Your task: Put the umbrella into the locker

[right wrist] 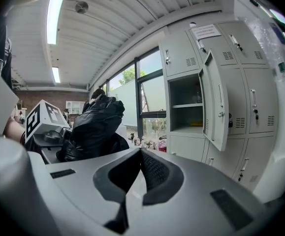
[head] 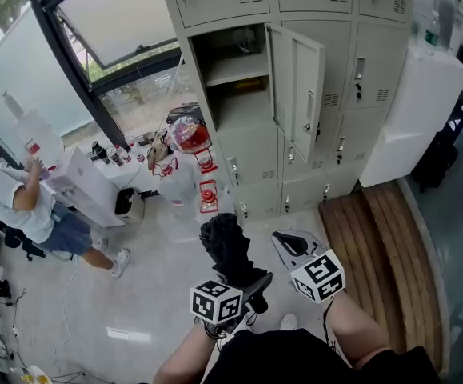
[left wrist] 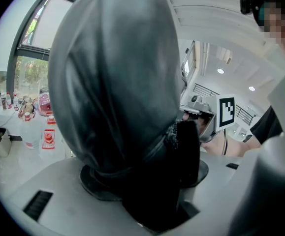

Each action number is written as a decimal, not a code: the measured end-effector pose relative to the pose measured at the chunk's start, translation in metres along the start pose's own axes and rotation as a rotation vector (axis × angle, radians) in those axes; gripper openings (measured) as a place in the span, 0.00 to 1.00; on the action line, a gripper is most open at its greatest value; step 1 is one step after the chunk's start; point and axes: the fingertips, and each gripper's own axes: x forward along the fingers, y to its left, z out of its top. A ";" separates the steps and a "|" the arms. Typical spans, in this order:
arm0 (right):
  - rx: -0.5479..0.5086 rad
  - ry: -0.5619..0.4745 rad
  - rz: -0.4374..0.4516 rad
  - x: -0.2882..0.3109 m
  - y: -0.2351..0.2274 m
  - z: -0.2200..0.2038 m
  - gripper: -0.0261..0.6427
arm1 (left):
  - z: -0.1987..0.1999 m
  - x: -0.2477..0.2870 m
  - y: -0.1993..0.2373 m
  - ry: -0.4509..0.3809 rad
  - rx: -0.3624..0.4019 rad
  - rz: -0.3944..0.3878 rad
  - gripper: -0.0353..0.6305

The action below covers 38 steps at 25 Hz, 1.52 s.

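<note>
The left gripper [head: 245, 278] is clamped on the folded black umbrella [head: 225, 242], which stands up out of its jaws. The right gripper [right wrist: 140, 168] has its jaws pressed together on nothing.

Ahead stands the bank of lockers [head: 375, 70], one locker [head: 235, 69] open with a shelf across it. Its door [head: 299, 86] is swung out to the right. The umbrella is well apart from that opening.

This looks like the carrying step, with grasping done and placing not begun. The next move probably calls for bringing the umbrella up to the opening, left of the door's edge. It then has to be tipped to fit under or over the shelf, pushed in and released.
</note>
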 end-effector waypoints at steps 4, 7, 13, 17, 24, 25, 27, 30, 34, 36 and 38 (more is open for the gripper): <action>0.008 -0.004 -0.028 0.017 0.002 0.008 0.12 | 0.009 -0.009 0.017 0.009 0.012 -0.020 0.46; 0.013 -0.006 -0.048 0.031 0.006 0.013 0.12 | 0.014 -0.016 0.030 0.014 0.023 -0.033 0.46; 0.019 -0.002 -0.085 0.059 0.012 0.022 0.12 | 0.023 -0.029 0.058 0.030 0.032 -0.060 0.46; 0.018 0.002 -0.110 0.075 0.019 0.026 0.12 | 0.023 -0.038 0.075 0.041 0.034 -0.083 0.46; 0.029 -0.010 -0.159 0.098 0.032 0.034 0.12 | 0.023 -0.058 0.097 0.070 0.063 -0.120 0.46; 0.032 -0.012 -0.168 0.100 0.033 0.034 0.12 | 0.023 -0.061 0.100 0.074 0.068 -0.123 0.46; 0.039 -0.018 -0.184 0.105 0.036 0.036 0.12 | 0.023 -0.067 0.107 0.081 0.078 -0.128 0.46; 0.047 -0.019 -0.197 0.110 0.040 0.035 0.12 | 0.021 -0.072 0.116 0.085 0.079 -0.131 0.46; 0.047 -0.014 -0.204 0.114 0.043 0.035 0.12 | 0.021 -0.074 0.119 0.084 0.070 -0.141 0.46; 0.049 -0.016 -0.208 0.115 0.042 0.035 0.12 | 0.020 -0.073 0.120 0.089 0.070 -0.144 0.46; 0.049 -0.019 -0.208 0.117 0.039 0.035 0.12 | 0.019 -0.071 0.122 0.093 0.071 -0.143 0.46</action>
